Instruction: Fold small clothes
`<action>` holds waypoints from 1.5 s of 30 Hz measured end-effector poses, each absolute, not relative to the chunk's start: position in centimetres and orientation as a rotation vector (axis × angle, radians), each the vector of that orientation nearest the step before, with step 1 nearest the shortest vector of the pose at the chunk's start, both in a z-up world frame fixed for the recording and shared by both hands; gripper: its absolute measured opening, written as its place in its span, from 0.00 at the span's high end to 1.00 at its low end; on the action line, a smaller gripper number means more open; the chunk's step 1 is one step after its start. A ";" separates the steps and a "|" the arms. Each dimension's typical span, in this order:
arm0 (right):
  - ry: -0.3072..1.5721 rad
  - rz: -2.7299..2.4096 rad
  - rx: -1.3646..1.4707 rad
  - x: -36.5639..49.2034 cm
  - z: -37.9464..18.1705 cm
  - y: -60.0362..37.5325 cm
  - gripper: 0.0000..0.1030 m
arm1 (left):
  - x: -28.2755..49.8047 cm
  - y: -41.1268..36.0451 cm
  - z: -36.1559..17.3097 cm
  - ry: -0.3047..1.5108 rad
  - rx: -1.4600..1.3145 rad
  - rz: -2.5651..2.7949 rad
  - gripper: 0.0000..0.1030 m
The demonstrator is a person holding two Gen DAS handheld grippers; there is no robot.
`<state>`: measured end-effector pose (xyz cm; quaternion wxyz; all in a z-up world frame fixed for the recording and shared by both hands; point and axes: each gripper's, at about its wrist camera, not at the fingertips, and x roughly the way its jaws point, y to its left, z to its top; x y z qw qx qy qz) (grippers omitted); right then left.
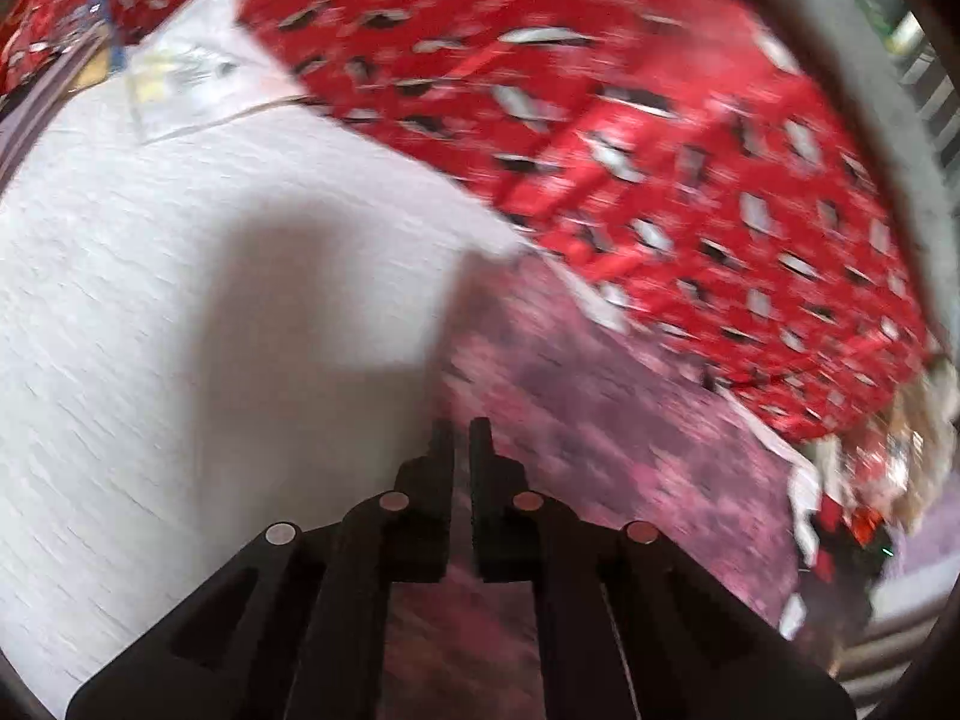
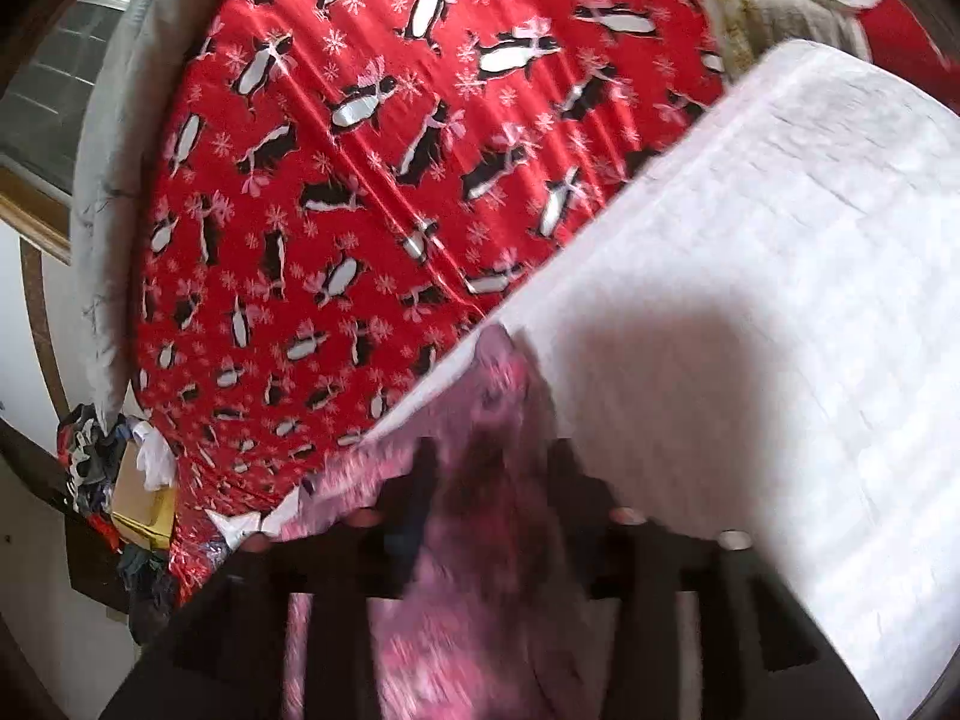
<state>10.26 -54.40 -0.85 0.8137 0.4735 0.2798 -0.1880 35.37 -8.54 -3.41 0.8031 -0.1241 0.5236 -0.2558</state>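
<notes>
A white textured garment (image 1: 180,312) lies on a red penguin-print cloth (image 1: 660,120); part of it is turned back and shows a pink patterned inner side (image 1: 600,438). My left gripper (image 1: 461,438) hovers over the edge between white and pink, its jaws nearly together with nothing between them. In the right wrist view the same white garment (image 2: 750,300) fills the right side. My right gripper (image 2: 492,468) is blurred and open, and the pink patterned fabric (image 2: 480,600) lies between its fingers.
The red penguin cloth (image 2: 360,180) covers the surface. A pile of clothes and a cardboard box (image 2: 138,510) sit at its left edge in the right wrist view. More crumpled clothes (image 1: 858,510) lie at the right in the left wrist view. A clear plastic bag (image 1: 180,78) lies beyond the white garment.
</notes>
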 end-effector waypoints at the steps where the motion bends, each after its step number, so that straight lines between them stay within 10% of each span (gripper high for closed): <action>1: 0.626 -0.389 1.029 10.0 -1.6 -54.1 0.51 | 34.6 -9.6 -3.9 1.124 -0.232 -0.543 0.93; 3: 0.664 -0.383 1.027 9.8 -2.7 -53.3 0.61 | 33.1 -12.1 -6.1 1.166 -0.095 -0.472 0.93; 5: 0.657 -0.342 0.983 9.8 -1.9 -52.8 0.96 | 32.2 -13.2 -7.0 1.136 -0.023 -0.428 0.93; 12: 0.707 -0.346 0.905 8.1 0.4 -51.3 0.86 | 30.5 -12.4 -5.6 1.159 -0.048 -0.430 0.79; 14: 0.717 -0.322 0.905 6.5 0.1 -50.1 0.51 | 29.4 -11.5 -5.8 1.177 -0.118 -0.470 0.64; 16: 0.724 -0.343 0.900 5.2 -0.6 -49.3 0.41 | 28.4 -12.2 -6.5 1.198 -0.119 -0.479 0.56; 19: 0.780 -0.296 0.884 5.2 -1.6 -48.1 0.94 | 26.8 -12.9 -6.8 1.175 -0.021 -0.459 0.54; 24: 0.588 -0.337 0.798 3.4 1.8 -48.0 0.96 | 26.2 -13.4 -6.8 1.165 0.040 -0.450 0.52; 28: 0.789 -0.391 0.903 3.8 -3.1 -49.4 0.94 | 26.3 -13.6 -7.0 1.171 0.056 -0.444 0.52; 36: 0.543 -0.398 0.798 5.2 3.9 -48.3 0.76 | 26.2 -13.4 -6.8 1.175 0.059 -0.440 0.51; 45: 0.727 -0.425 0.746 9.2 -1.2 -48.0 0.72 | 26.7 -13.5 -6.1 1.190 0.076 -0.485 0.50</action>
